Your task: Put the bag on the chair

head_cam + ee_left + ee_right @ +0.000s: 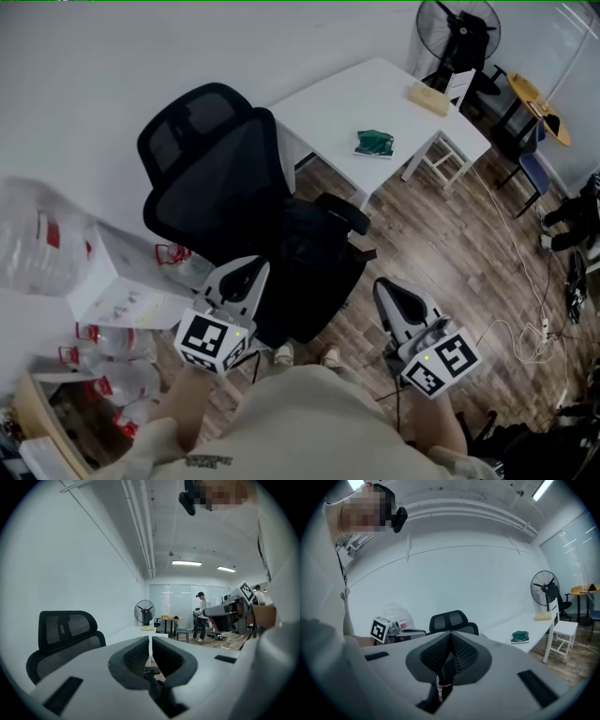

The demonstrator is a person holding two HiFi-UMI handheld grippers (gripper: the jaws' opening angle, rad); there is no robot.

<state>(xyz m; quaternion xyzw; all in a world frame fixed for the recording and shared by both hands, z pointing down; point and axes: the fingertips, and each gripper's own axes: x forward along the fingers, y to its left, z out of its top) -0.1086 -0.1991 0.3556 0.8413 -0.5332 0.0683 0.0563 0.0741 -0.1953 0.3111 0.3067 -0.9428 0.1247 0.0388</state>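
Note:
A black office chair [216, 173] with a mesh back stands in front of me. A black bag [314, 267] lies on its seat, dark against dark, so its outline is hard to tell. My left gripper [251, 272] hangs just left of the bag, shut and holding nothing. To the bag's right, my right gripper [392, 291] is shut and empty too. The left gripper view has the closed left gripper [150, 641] with the chair back [65, 639] to its left. The right gripper [450, 637] points level at the chair's headrest [449, 619] in the right gripper view.
Behind the chair a white table [375, 98] carries a green packet [375, 143] and a tan block [429, 97]. A fan [457, 28] stands far back. To my left are a white box [117, 281] and plastic bags. Cables [534, 328] lie on the floor, right.

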